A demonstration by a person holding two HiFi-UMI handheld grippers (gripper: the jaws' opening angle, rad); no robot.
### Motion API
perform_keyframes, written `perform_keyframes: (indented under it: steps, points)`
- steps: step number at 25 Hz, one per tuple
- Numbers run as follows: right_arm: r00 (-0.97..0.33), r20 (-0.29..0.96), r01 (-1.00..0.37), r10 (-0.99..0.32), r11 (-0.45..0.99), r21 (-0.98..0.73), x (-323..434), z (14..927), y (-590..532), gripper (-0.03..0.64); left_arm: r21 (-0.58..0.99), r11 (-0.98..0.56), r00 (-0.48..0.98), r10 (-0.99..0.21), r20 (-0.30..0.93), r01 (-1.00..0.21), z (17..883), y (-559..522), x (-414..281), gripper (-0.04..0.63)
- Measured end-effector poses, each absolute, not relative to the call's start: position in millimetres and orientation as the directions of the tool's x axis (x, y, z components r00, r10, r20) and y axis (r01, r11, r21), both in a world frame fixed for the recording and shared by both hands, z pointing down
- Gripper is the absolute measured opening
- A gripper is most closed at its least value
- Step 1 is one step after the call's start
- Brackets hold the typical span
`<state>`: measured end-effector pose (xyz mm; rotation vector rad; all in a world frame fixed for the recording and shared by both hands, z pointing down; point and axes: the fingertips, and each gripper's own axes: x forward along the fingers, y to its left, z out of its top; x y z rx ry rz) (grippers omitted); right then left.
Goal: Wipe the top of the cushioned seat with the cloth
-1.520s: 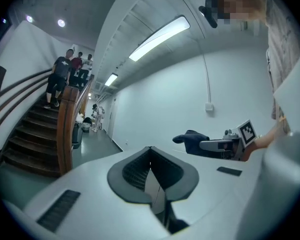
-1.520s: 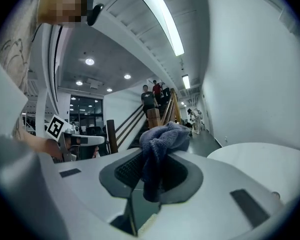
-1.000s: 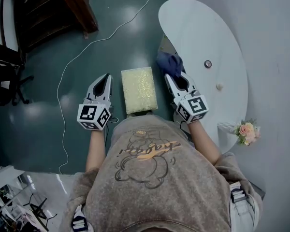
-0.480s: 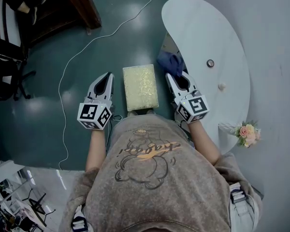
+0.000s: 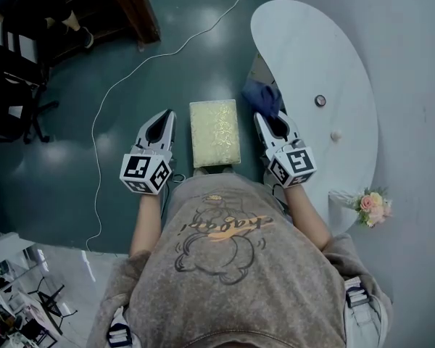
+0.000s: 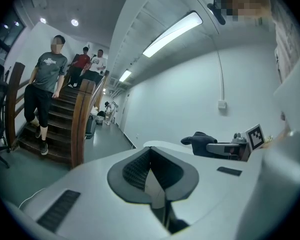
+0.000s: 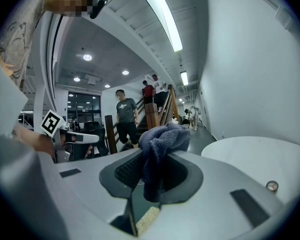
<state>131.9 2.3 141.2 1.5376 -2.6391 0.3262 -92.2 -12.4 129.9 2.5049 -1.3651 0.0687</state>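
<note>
The seat [image 5: 215,133] stood on the floor between the two grippers. Just right of it, the right gripper [image 5: 267,122] was clamped on the cloth [image 5: 262,96], which bunched past the tips by the left edge of a white table [image 5: 326,64]. The left gripper [image 5: 164,120], left of the seat, had its jaws together on nothing. A cable [image 5: 109,93] trailed over the floor farther left.

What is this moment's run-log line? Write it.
left gripper: jaws shut, empty, left of pale-gold rectangular cushioned seat | right gripper: jaws shut on dark-blue crumpled cloth, right of seat | cloth not on seat
</note>
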Motion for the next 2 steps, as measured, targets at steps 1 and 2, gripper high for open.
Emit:
perform_keyframes:
  steps: [1,2]
  points:
    - [-0.497,0.167,-0.866,-0.851,0.477,-0.148,130.3,141.2,3.4,0.089,0.229,-0.509,0.55,-0.816,0.177,-0.83,129.1,-11.4,-94.0,0.015]
    - [-0.498,0.169,-0.866,-0.851,0.477,-0.149,128.7,141.1,4.4,0.089,0.231,-0.508,0.549,-0.817,0.176,-0.83,128.2,-10.4,-95.9,0.015]
